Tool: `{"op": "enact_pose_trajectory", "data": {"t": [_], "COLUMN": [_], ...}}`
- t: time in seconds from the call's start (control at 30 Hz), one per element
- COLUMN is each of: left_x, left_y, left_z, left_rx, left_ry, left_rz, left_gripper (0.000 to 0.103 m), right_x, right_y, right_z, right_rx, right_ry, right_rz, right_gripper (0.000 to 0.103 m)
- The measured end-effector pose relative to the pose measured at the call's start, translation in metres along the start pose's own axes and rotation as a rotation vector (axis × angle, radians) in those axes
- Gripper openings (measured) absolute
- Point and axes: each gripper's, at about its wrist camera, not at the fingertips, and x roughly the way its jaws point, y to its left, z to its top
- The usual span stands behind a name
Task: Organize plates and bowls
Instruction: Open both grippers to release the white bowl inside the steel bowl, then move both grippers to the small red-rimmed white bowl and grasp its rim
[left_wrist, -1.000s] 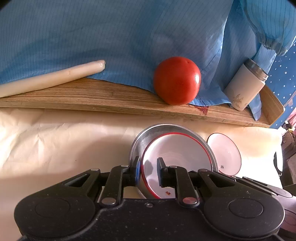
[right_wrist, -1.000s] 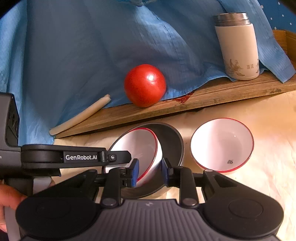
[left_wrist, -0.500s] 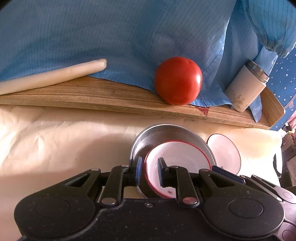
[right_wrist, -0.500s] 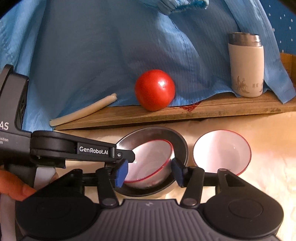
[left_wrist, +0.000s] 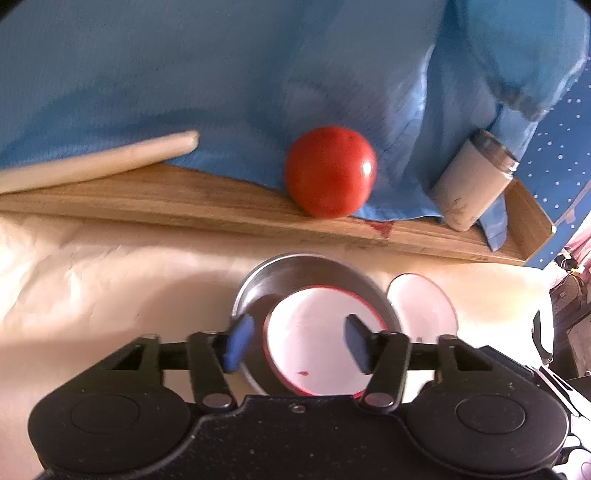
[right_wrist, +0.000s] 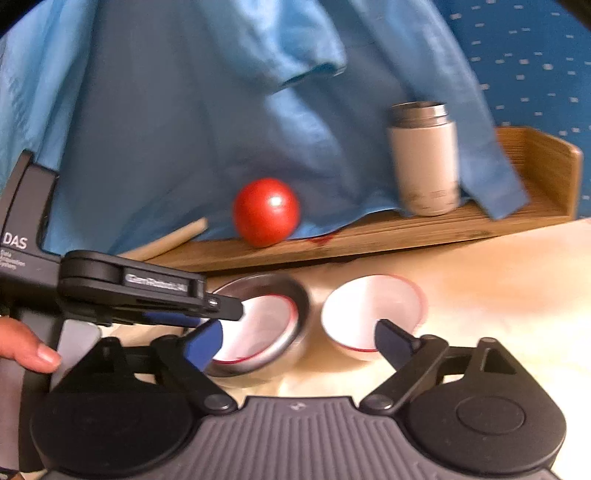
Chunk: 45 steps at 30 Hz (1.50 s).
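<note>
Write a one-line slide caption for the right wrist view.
Open right claw above a red-rimmed bowl nested in a steel bowl, a second red-rimmed bowl beside it.

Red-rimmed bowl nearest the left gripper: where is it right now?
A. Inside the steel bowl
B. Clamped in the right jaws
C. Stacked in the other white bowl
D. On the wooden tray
A: the red-rimmed bowl sits inside the steel bowl, with both grippers' jaws open.
</note>
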Motion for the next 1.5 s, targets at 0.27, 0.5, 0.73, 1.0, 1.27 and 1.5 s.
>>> {"op": "enact_pose_trajectory", "data": {"t": [0.27, 0.5, 0.73, 1.0, 1.27, 1.5], "left_x": [-0.001, 0.015, 0.048, 0.079, 0.081, 0.072], "left_y": [-0.04, -0.076, -0.105, -0.112, -0.116, -0.119], "left_z": [0.007, 0.011, 0.016, 0.023, 0.022, 0.016], "left_rx": [0.109, 0.219, 0.345, 0.418, 0.443, 0.405], "left_ry": [-0.045, -0.012, 0.076, 0.128, 0.159, 0.18], "left_rz": [-0.067, -0.115, -0.097, -0.065, -0.097, -0.165], "left_gripper": [0.092, 0.099, 0.099, 0.102, 0.102, 0.102], "right_x": [-0.016, -0.021, -0.009, 0.014, 0.029, 0.032], "right_y": [-0.041, -0.061, -0.074, -0.077, -0.077, -0.083], "right_z": [-0.004, -0.012, -0.012, -0.008, -0.008, -0.01], "right_rx": [0.069, 0.092, 0.107, 0.121, 0.115, 0.136], "right_ry": [-0.021, -0.022, -0.01, 0.01, 0.029, 0.021], "right_rz": [-0.094, -0.14, -0.159, -0.15, -0.138, -0.126], "right_gripper": [0.101, 0.102, 0.102, 0.102, 0.102, 0.102]}}
